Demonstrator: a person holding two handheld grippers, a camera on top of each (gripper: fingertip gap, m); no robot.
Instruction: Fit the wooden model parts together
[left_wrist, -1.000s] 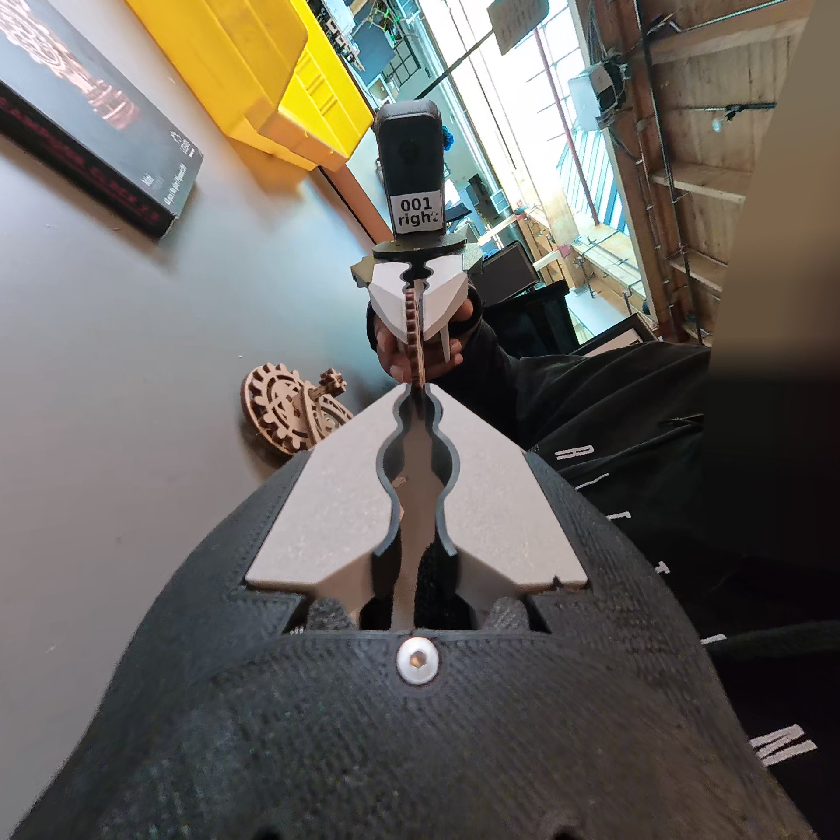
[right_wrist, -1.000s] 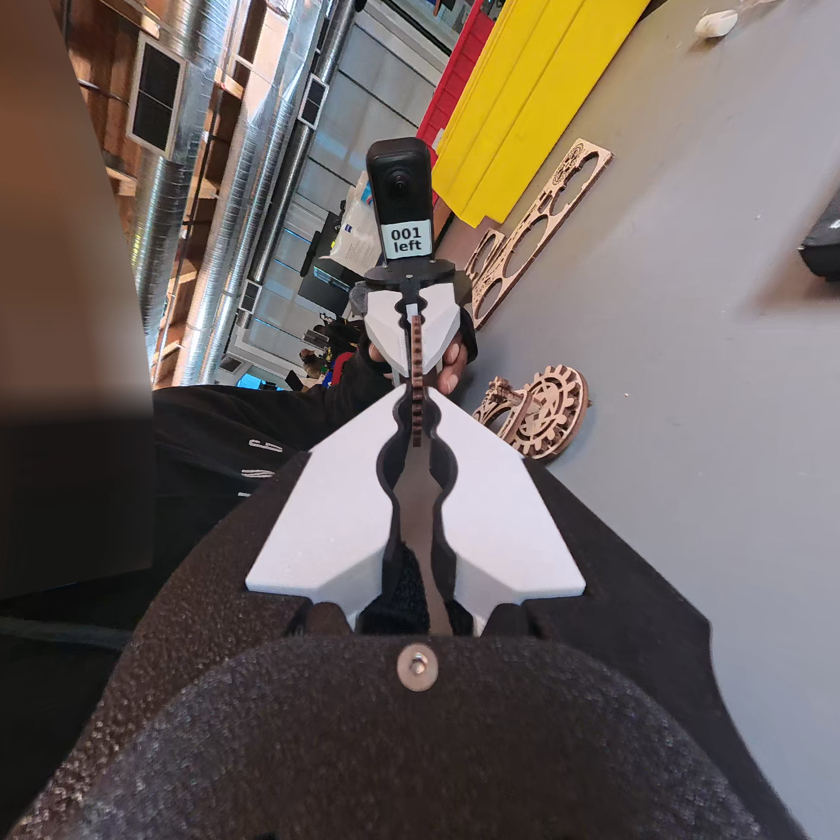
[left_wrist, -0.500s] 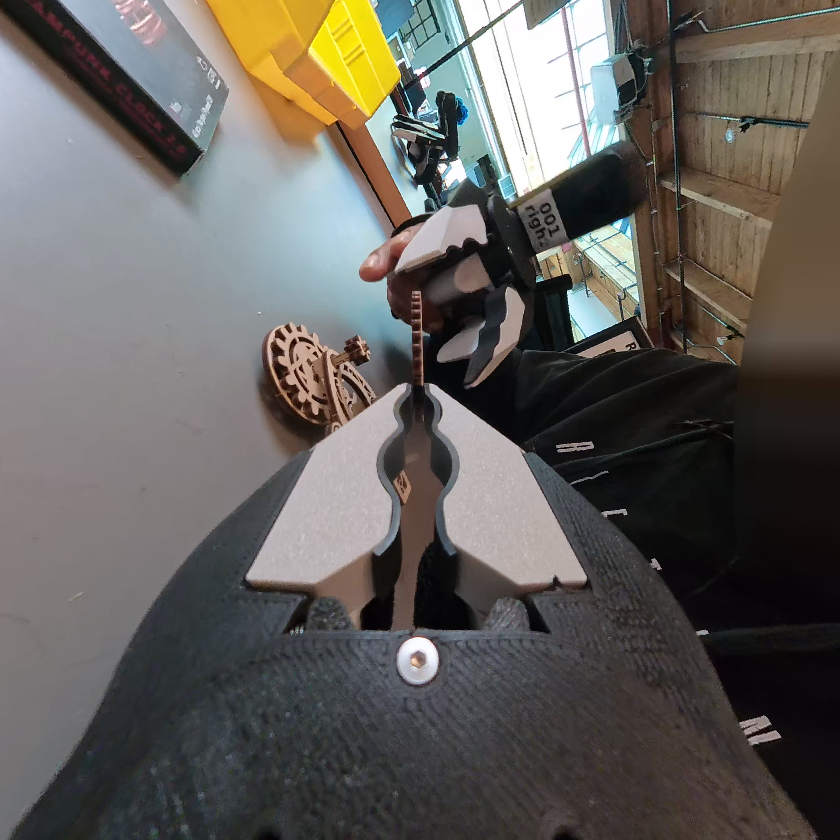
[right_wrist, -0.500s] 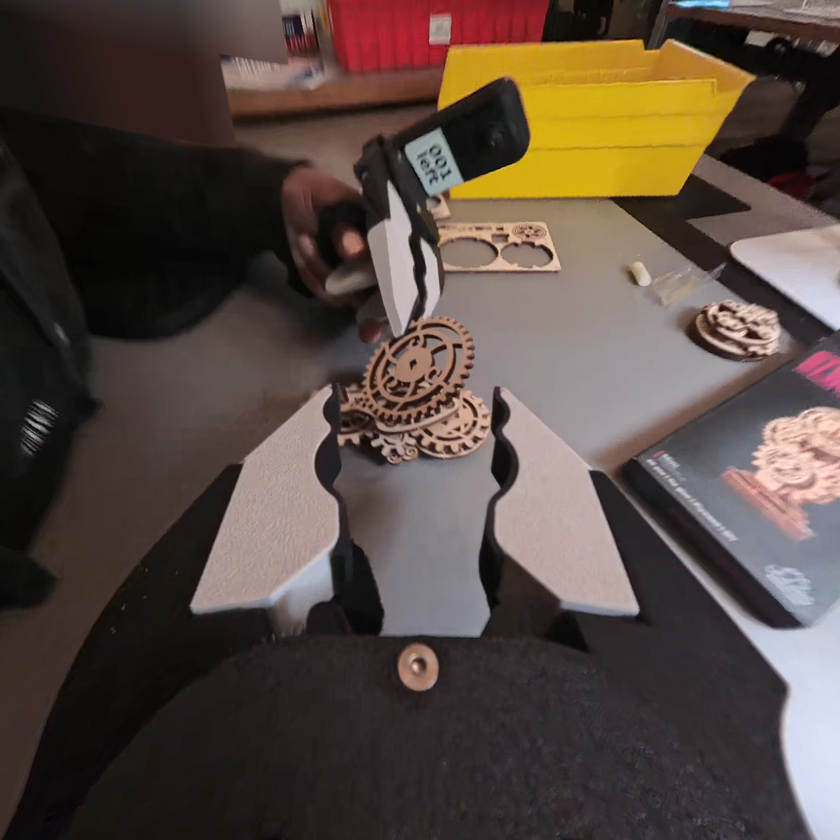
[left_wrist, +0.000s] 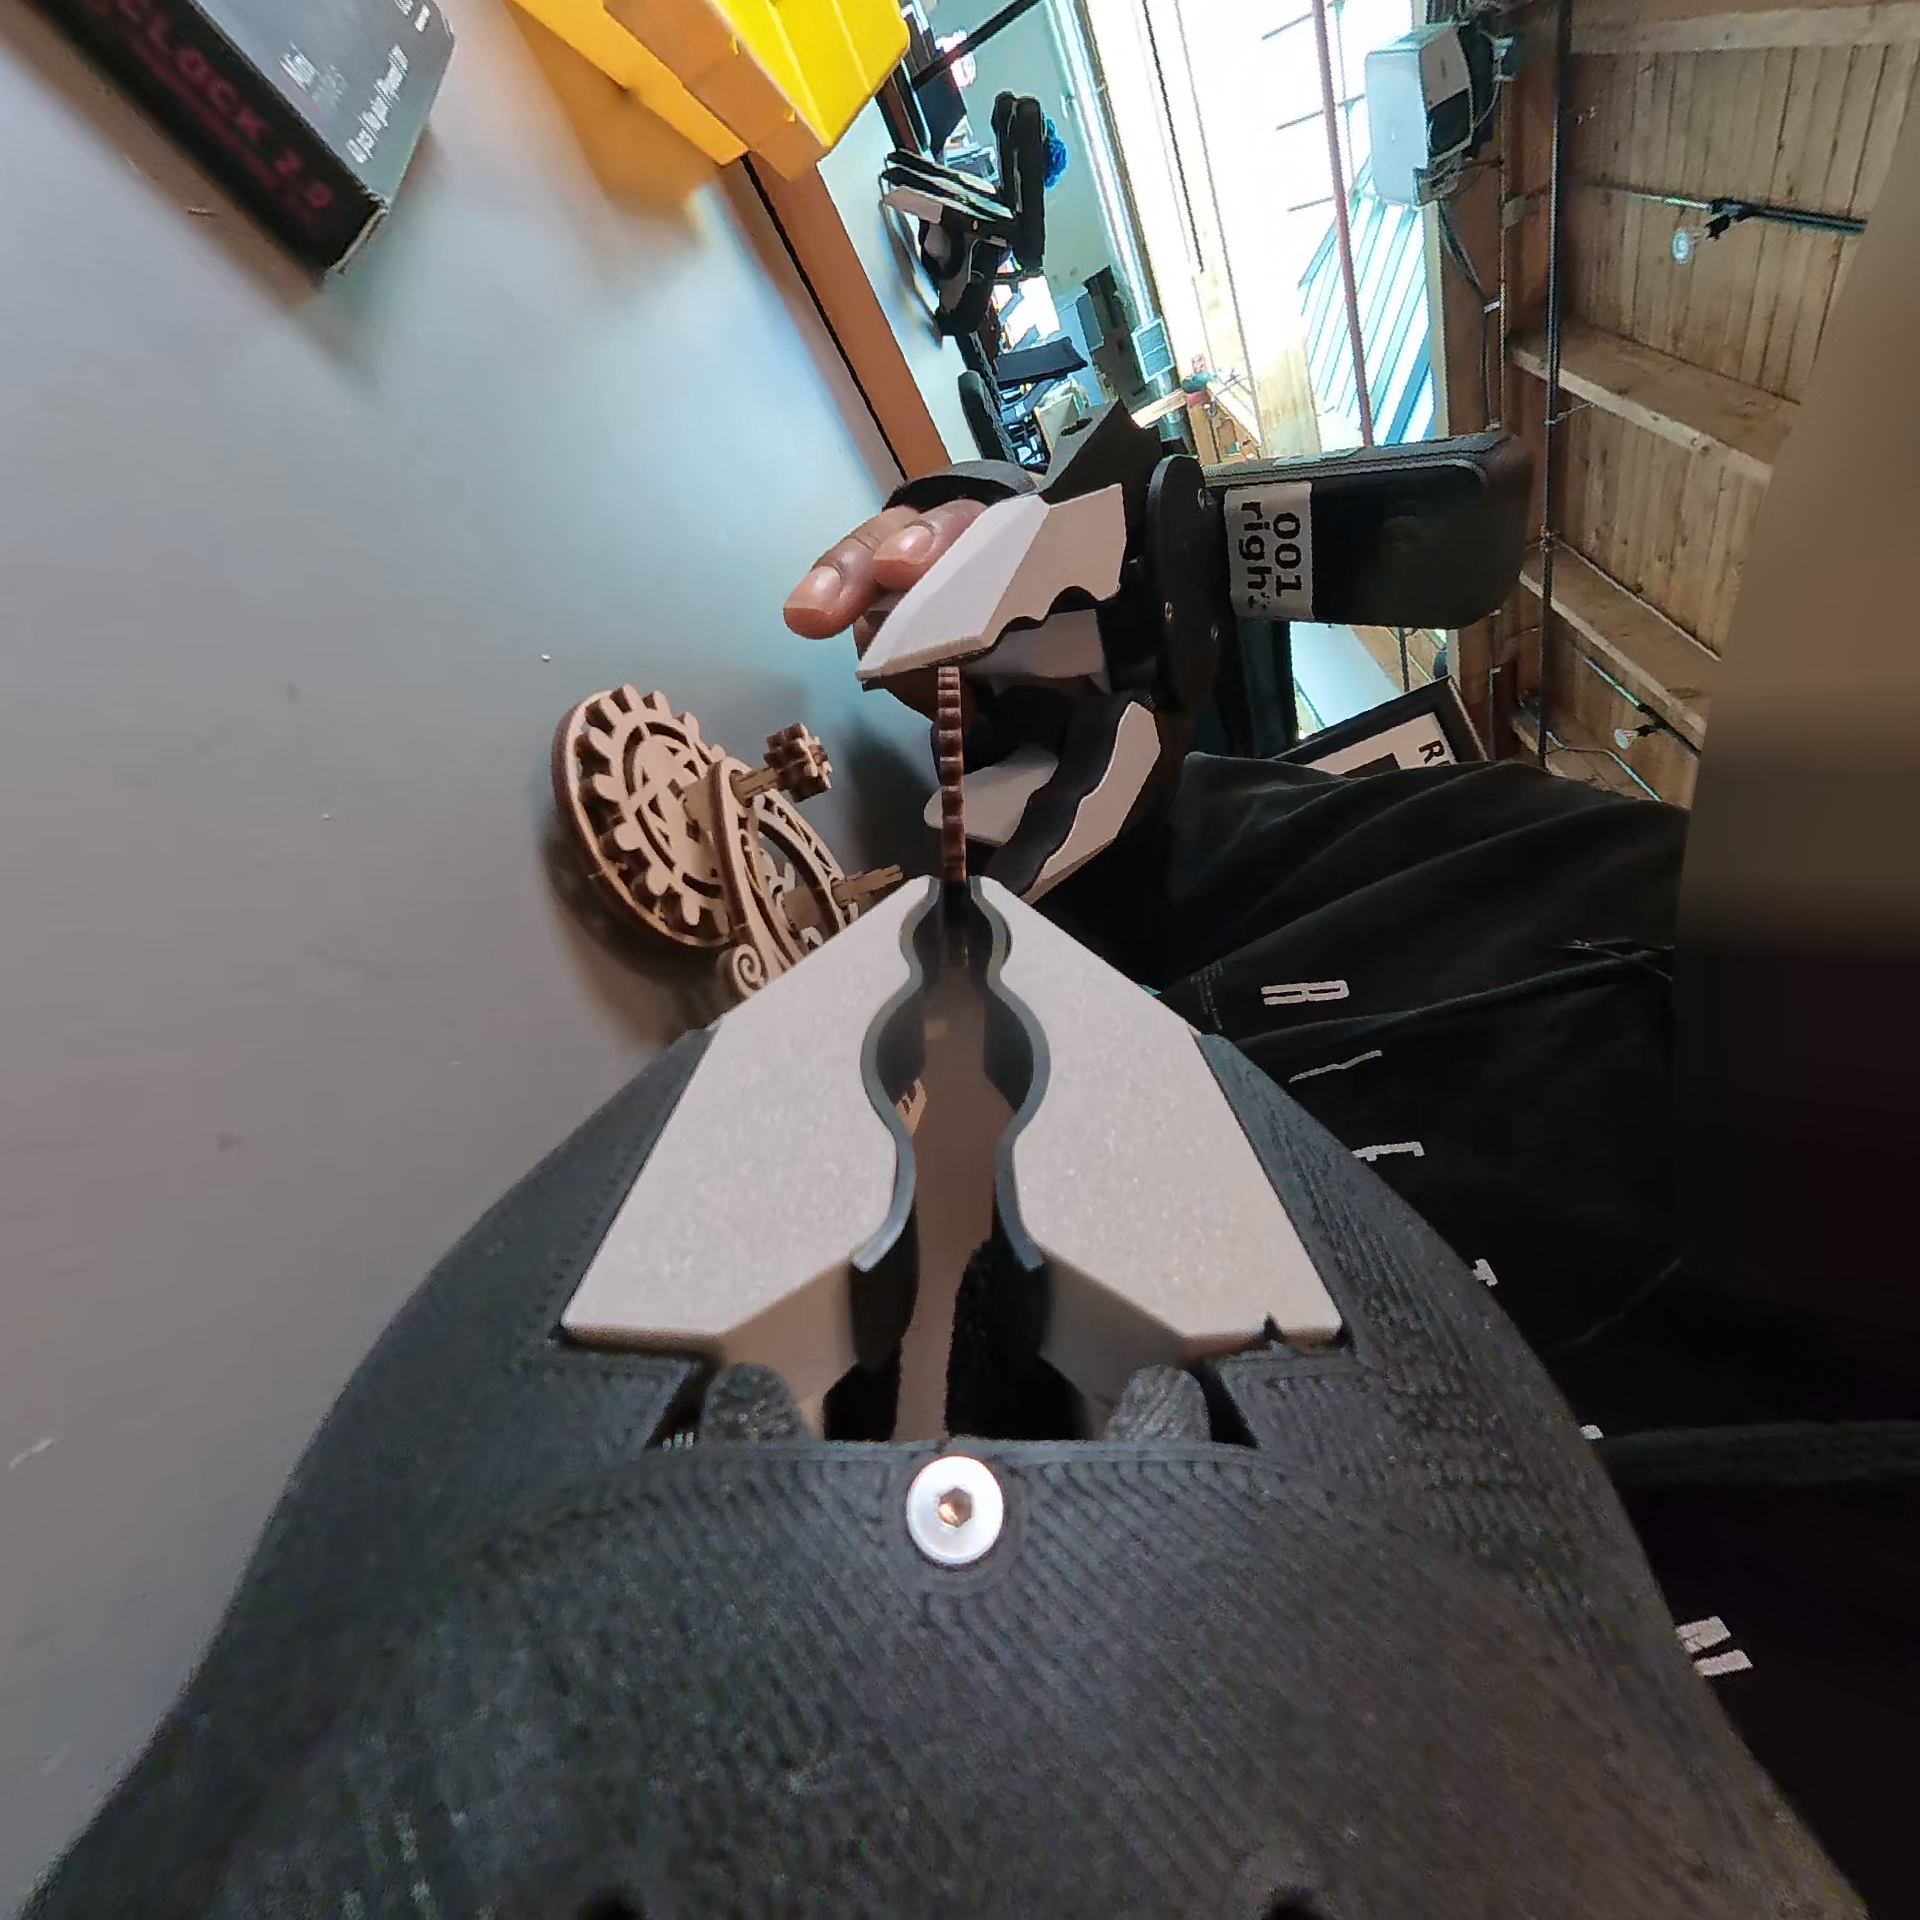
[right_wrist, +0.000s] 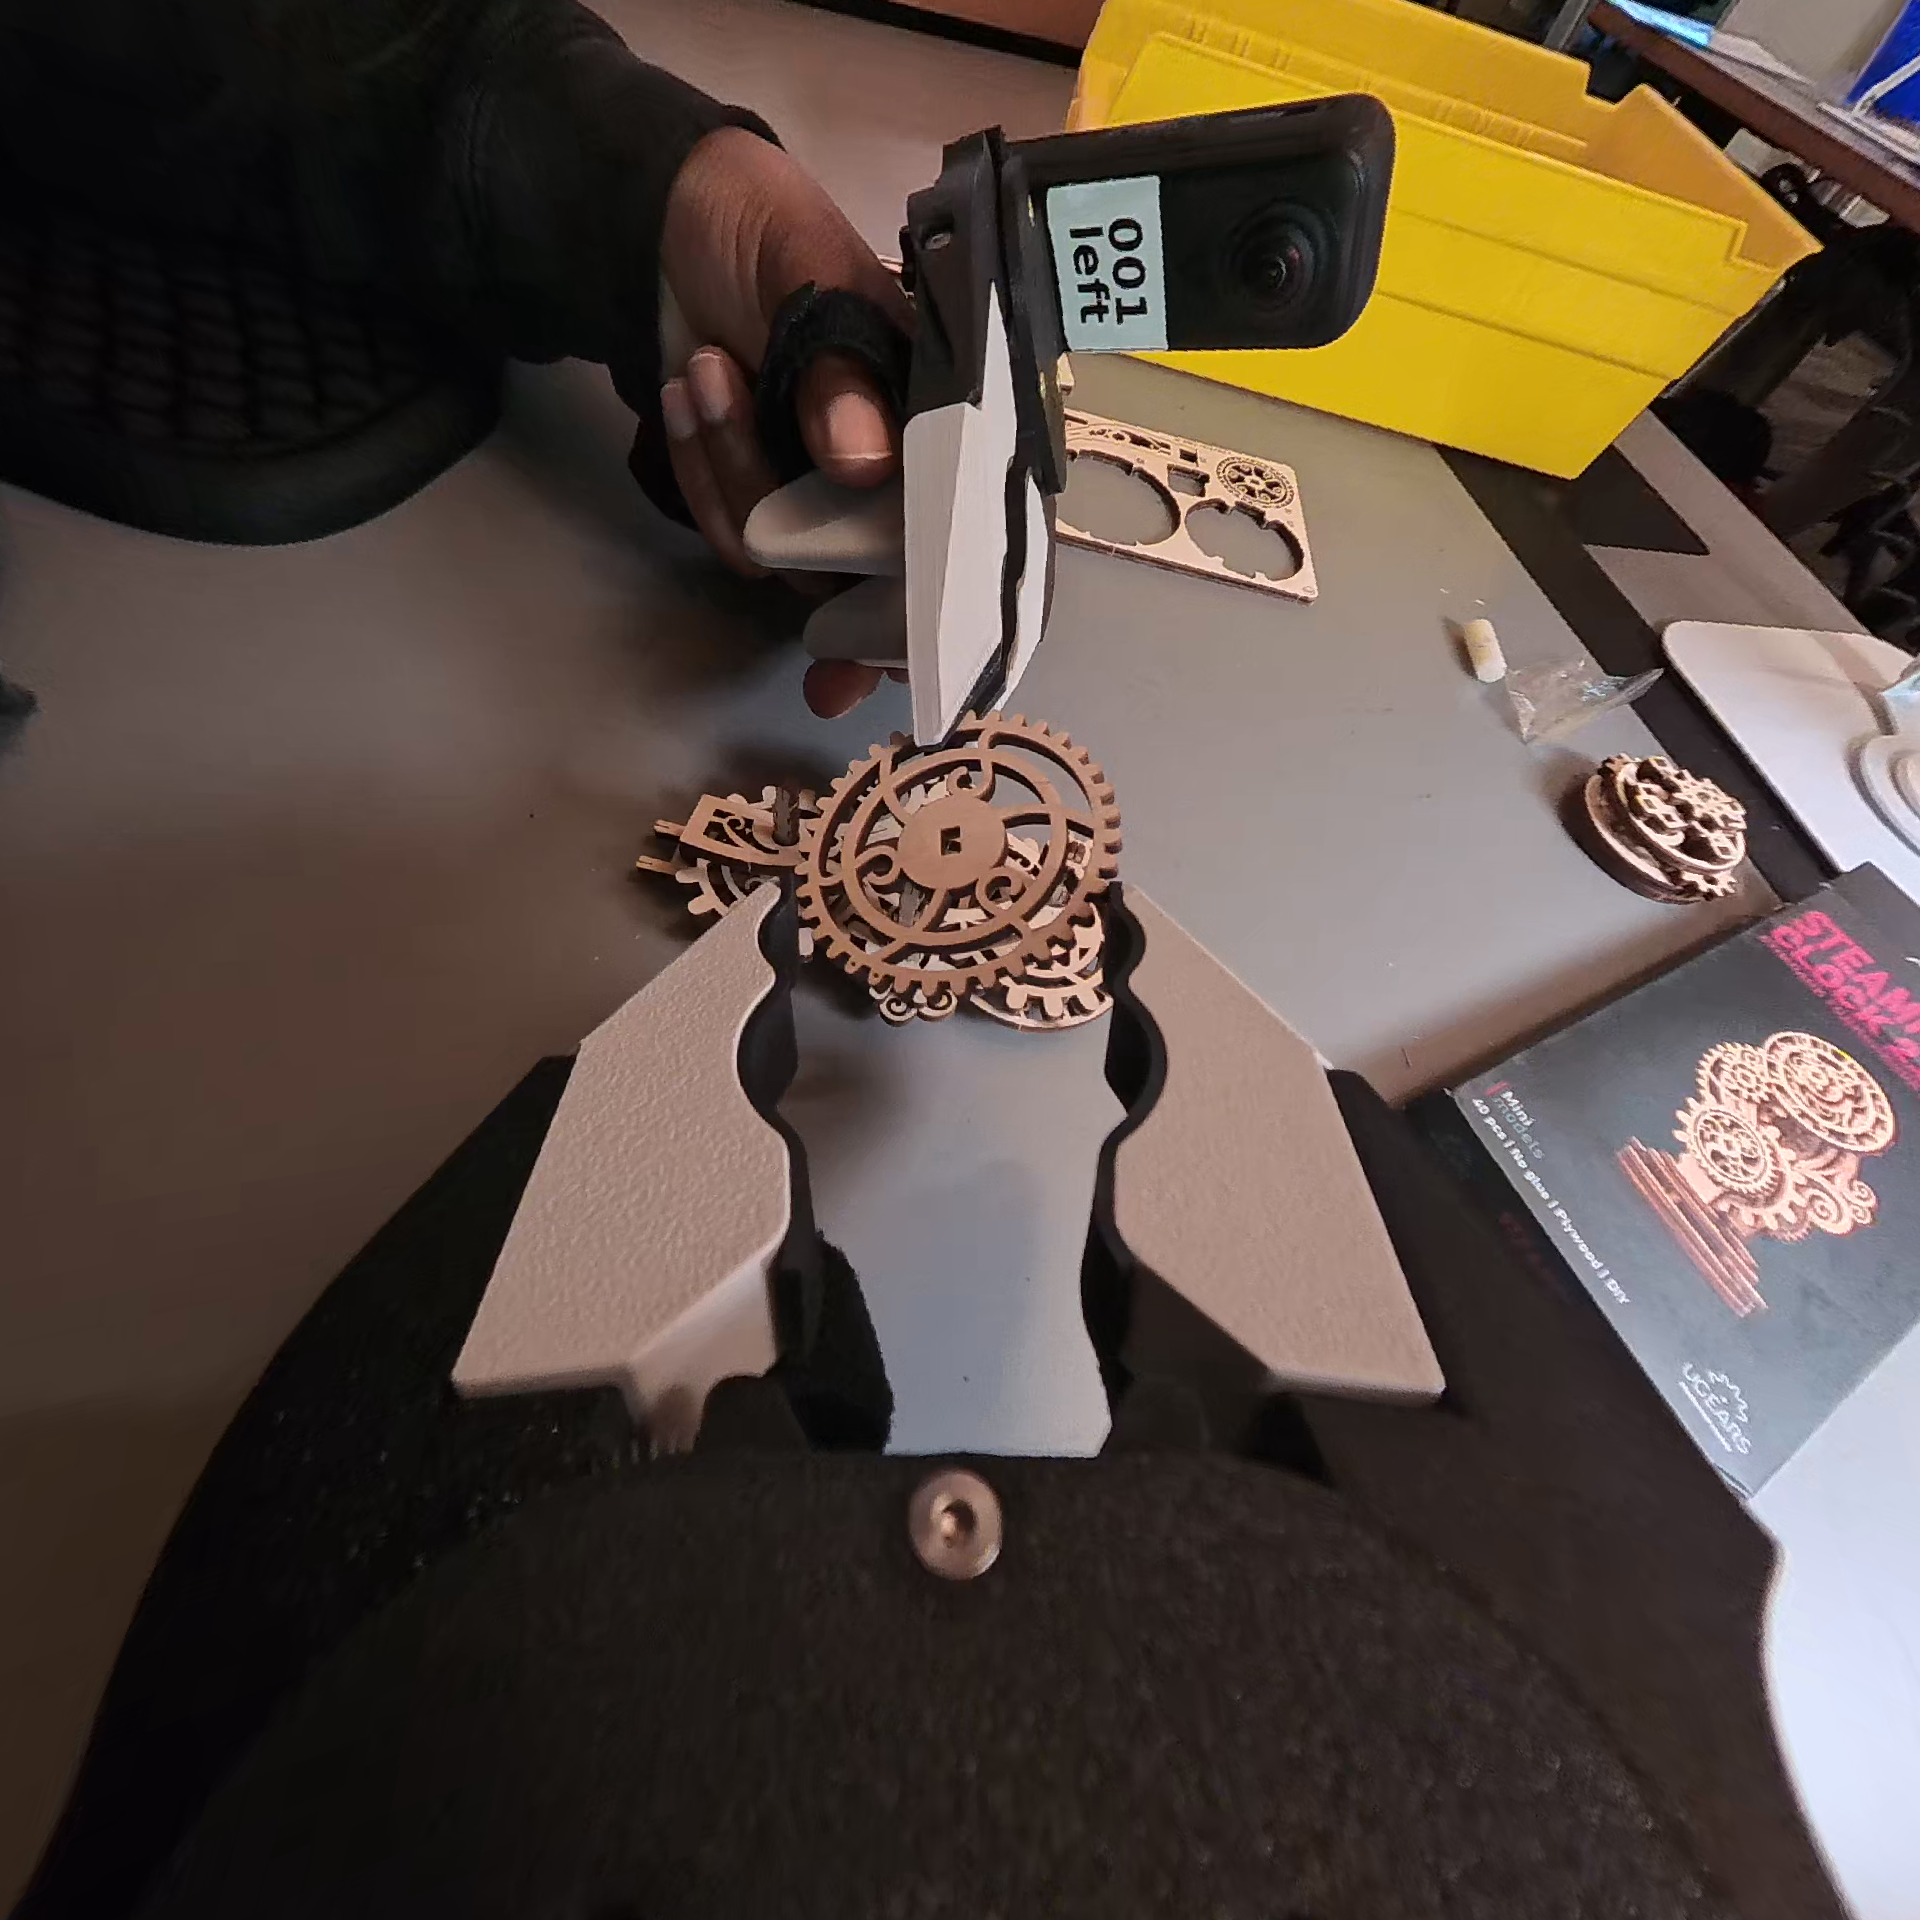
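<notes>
A large wooden gear (right_wrist: 951, 862) hangs upright just above the grey table (right_wrist: 312, 831). My left gripper (left_wrist: 951, 894) is shut on its rim; in the left wrist view the gear (left_wrist: 948, 769) shows edge-on. In the right wrist view the left gripper (right_wrist: 961, 727) grips the gear's top from above. My right gripper (right_wrist: 951, 914) is open, with one fingertip on each side of the gear's lower half, not touching it; it also shows in the left wrist view (left_wrist: 914, 743). A partly built wooden gear assembly (right_wrist: 717, 842) lies on the table right behind and under the gear (left_wrist: 665, 821).
A yellow bin (right_wrist: 1455, 260) stands at the back. A wooden sheet with cut-outs (right_wrist: 1195, 499) lies before it. A second small gear assembly (right_wrist: 1662, 821), a plastic bag (right_wrist: 1569, 691) and a black box (right_wrist: 1714, 1195) lie to the right. The person's dark sleeve (right_wrist: 260, 260) is at the left. Only a small space, under 4 cm, lies between the two pairs of fingers.
One second ago both grippers were shut on the gear's rim. My right gripper has let go, opened and swung round to face the gear's flat side. The left still holds the gear.
</notes>
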